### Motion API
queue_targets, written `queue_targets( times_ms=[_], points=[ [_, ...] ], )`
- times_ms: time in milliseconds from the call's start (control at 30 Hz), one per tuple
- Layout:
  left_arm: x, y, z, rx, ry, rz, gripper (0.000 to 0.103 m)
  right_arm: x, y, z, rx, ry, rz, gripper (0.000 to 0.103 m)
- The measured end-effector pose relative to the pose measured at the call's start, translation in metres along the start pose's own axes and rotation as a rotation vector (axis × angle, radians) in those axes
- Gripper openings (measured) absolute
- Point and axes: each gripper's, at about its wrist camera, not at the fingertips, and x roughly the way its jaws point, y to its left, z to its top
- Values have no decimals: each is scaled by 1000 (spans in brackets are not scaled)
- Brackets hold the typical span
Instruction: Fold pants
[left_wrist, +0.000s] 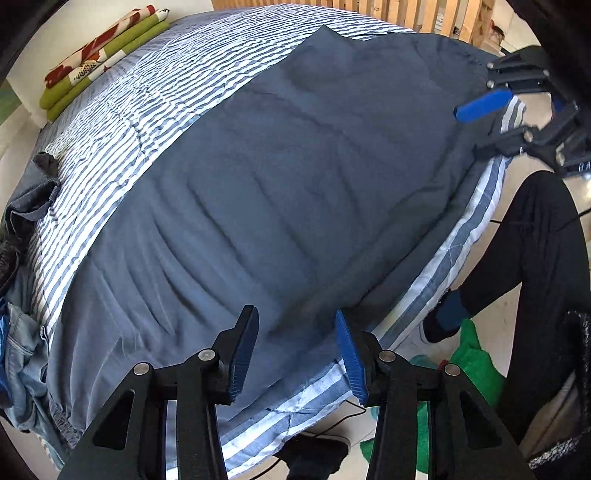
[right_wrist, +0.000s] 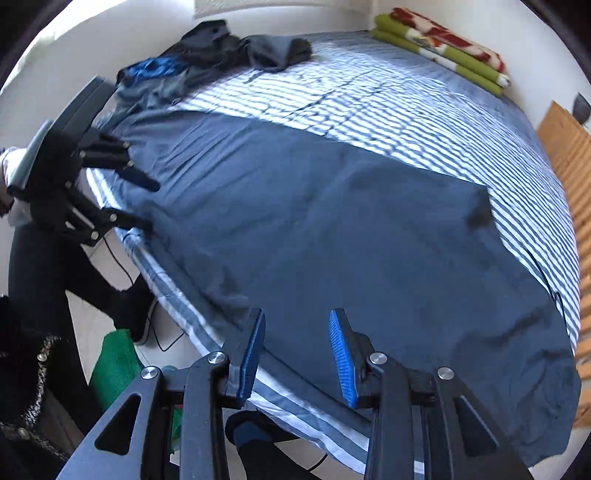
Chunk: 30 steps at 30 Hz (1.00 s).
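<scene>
Left wrist view. Left tool (left_wrist: 295, 354), pointing steeply down at the near edge of the bed (left_wrist: 155, 110): its blue pads (left_wrist: 242, 360) stand spread, with nothing pinched between them. Ahead of and beneath the tool, the pants (left_wrist: 288, 192), dark blue, lie spread flat across the striped bedcover. Far left of the tool, a heap of other clothes (left_wrist: 22, 332) sits at the bed's edge; beyond it, a folded green and red blanket (left_wrist: 99, 55). To the right of the tool, the right tool (left_wrist: 491, 122) hovers at the far end of the pants, and the person's dark-clad leg (left_wrist: 532, 258) stands on the floor beside the bed.

Right wrist view. Right tool (right_wrist: 297, 350): pads (right_wrist: 341, 365) likewise spread, pinching nothing, the edge of the pants (right_wrist: 332, 229) just ahead of them. To its left, the left tool (right_wrist: 144, 203) hangs over the other end of the garment. A wooden slatted frame (right_wrist: 569, 155) lies to the right.
</scene>
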Motion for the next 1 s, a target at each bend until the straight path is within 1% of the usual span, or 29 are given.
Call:
queue_targets(
  times_ms=[67,100,200,233,367,633,800,900,1000],
  points=[
    [0,-5,3,-1,-1,23,47,15,12,3,-39,26,28,33],
    [0,-9,4,4,-2,32,47,22,17,3,-53,39,32,33],
    [1,-2,2,3,-3,42,47,37,22,3,-79,70,24,33],
    [2,4,0,4,-5,42,47,39,24,2,-82,77,23,33],
    [-8,1,-3,31,-26,57,47,47,27,6,-94,91,26,33],
    [-9,6,-5,47,-30,63,47,58,32,9,-114,118,32,33],
    [-6,18,-10,27,-18,63,43,60,32,9,-121,133,31,33],
    [-4,26,-13,16,-8,63,38,59,31,9,-127,137,26,33],
    [-5,32,-15,11,-2,42,35,59,28,10,-120,153,41,33]
  ],
)
